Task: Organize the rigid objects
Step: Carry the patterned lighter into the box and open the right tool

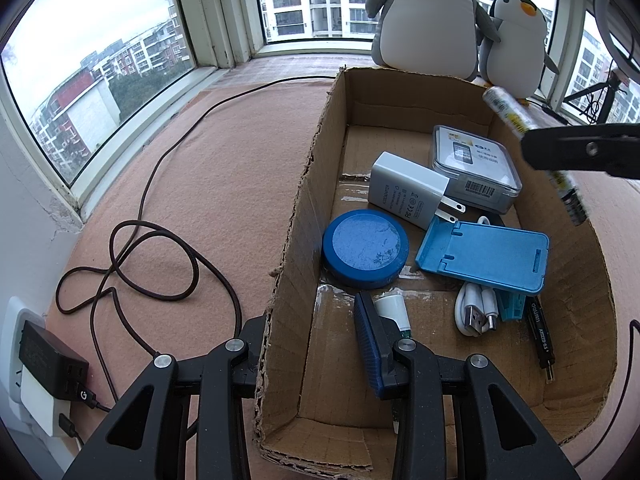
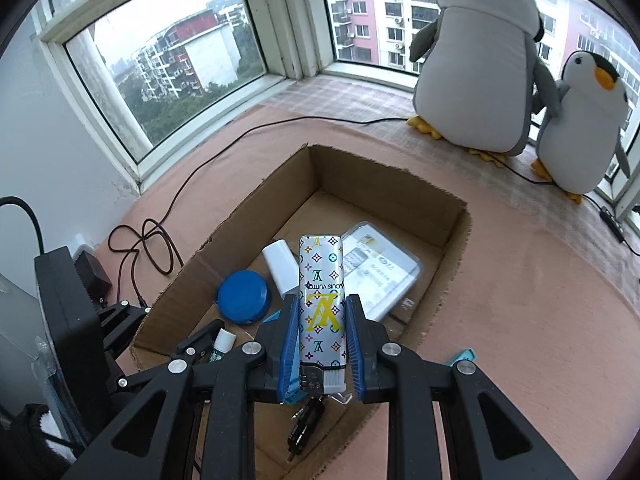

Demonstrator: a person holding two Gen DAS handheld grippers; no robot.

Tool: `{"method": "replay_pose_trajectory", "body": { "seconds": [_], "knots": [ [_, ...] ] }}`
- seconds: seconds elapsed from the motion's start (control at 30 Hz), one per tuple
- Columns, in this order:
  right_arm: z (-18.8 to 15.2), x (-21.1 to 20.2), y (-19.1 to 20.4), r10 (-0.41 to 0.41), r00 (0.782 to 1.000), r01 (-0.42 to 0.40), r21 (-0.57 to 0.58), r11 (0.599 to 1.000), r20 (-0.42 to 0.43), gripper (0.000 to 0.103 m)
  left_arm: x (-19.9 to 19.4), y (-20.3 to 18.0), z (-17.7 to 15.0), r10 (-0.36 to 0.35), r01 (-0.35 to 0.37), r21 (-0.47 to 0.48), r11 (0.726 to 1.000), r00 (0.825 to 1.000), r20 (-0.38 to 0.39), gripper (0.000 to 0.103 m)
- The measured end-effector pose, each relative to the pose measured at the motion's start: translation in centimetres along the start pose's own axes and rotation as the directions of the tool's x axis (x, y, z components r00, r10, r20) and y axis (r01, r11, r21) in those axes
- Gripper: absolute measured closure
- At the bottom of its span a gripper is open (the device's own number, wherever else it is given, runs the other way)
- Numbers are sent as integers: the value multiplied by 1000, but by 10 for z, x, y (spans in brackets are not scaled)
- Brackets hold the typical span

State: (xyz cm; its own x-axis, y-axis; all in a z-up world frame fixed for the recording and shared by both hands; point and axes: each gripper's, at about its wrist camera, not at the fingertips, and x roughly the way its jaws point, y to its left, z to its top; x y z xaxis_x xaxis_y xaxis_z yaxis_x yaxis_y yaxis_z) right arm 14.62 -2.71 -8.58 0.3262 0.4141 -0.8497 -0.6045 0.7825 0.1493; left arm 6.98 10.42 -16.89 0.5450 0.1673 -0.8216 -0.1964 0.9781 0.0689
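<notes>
The right gripper (image 2: 322,344) has its fingers clamped on a monogram-patterned lighter (image 2: 321,304) above the cardboard box (image 2: 452,236). The left gripper (image 1: 320,360) grips the box's wall (image 1: 296,264), fingers closed on it.

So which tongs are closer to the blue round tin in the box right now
Left. The left tongs clamp the box wall right beside the blue round tin. The right tongs hold a patterned lighter above the box, farther from it.
</notes>
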Motion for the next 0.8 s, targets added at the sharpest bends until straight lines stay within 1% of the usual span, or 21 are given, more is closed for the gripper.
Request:
{"method": "replay_pose_trajectory", "body": {
  "seconds": [0.6,0.63,0.7,0.73,0.8],
  "knots": [
    [3,10,8,-13,1000,12,-44,999,-22,81,0,0,0,0,0,-1,1000,1000,1,66],
    [3,10,8,-18,1000,18,-43,999,-20,80,0,0,0,0,0,-1,1000,1000,1,66],
    [3,10,7,-17,1000,17,-35,999,-18,68,0,0,0,0,0,-1,1000,1000,1,66],
    [4,10,6,-17,1000,16,-31,999,-15,65,0,0,0,0,0,-1,1000,1000,1,66],
    [4,9,6,-15,1000,15,-28,1000,-12,54,0,0,0,0,0,-1,1000,1000,1,66]
  ]
}}
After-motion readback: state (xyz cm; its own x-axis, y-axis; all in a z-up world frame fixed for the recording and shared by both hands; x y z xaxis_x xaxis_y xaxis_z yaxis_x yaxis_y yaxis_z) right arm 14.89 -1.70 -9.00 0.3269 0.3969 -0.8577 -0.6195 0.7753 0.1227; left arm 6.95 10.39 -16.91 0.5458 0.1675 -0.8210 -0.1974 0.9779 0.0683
